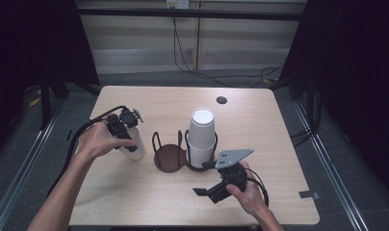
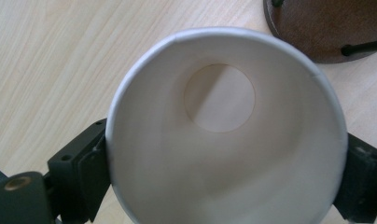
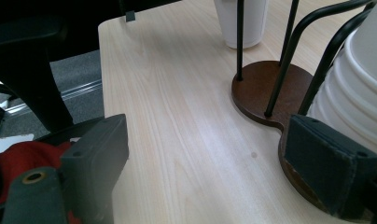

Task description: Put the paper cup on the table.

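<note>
One bench (image 1: 260, 192) is seen. Two claws are counted: the left claw (image 1: 130, 144) and the right claw (image 1: 204, 178). One double-ring wire cup holder (image 1: 169, 156) on a dark wooden base is counted near the middle of the bench. One single white paper cup (image 2: 224, 140) is counted, and one nested stack of paper cups (image 1: 201, 134); the cups within it cannot be counted exactly.

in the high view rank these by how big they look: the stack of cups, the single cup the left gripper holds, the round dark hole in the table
1. stack of cups, tallest and widest
2. single cup, partly hidden by the left gripper, so its full size is unsure
3. dark hole, clearly smallest, though farthest from the camera
</note>
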The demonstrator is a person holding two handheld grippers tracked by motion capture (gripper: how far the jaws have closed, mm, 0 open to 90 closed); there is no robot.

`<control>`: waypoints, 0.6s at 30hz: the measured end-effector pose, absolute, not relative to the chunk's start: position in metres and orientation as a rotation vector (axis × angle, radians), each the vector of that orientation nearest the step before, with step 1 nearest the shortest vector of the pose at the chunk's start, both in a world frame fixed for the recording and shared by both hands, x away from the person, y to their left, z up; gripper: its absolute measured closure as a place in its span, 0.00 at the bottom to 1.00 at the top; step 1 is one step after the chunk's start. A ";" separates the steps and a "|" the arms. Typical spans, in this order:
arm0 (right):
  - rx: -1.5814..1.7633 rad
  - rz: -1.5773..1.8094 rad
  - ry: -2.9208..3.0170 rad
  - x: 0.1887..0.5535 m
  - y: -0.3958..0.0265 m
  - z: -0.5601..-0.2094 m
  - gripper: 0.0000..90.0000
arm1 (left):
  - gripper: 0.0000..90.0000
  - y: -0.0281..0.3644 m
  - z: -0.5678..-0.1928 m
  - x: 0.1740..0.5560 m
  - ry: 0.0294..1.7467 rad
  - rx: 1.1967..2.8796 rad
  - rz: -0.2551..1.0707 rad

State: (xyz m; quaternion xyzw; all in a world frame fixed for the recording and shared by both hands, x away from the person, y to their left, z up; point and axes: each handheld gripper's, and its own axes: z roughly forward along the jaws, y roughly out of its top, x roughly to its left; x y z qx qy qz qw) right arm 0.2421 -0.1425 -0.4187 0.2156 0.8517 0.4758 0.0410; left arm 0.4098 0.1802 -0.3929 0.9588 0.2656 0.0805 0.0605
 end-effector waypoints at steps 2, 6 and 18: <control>0.657 1.453 2.610 0.242 -0.142 -0.419 0.16 | 0.10 0.177 -0.395 0.410 0.795 2.912 0.253; 0.659 1.453 2.612 0.242 -0.142 -0.419 0.16 | 0.09 0.174 -0.397 0.410 0.801 2.909 0.253; 0.655 1.447 2.621 0.242 -0.142 -0.420 0.16 | 0.07 0.168 -0.406 0.411 0.816 2.929 0.244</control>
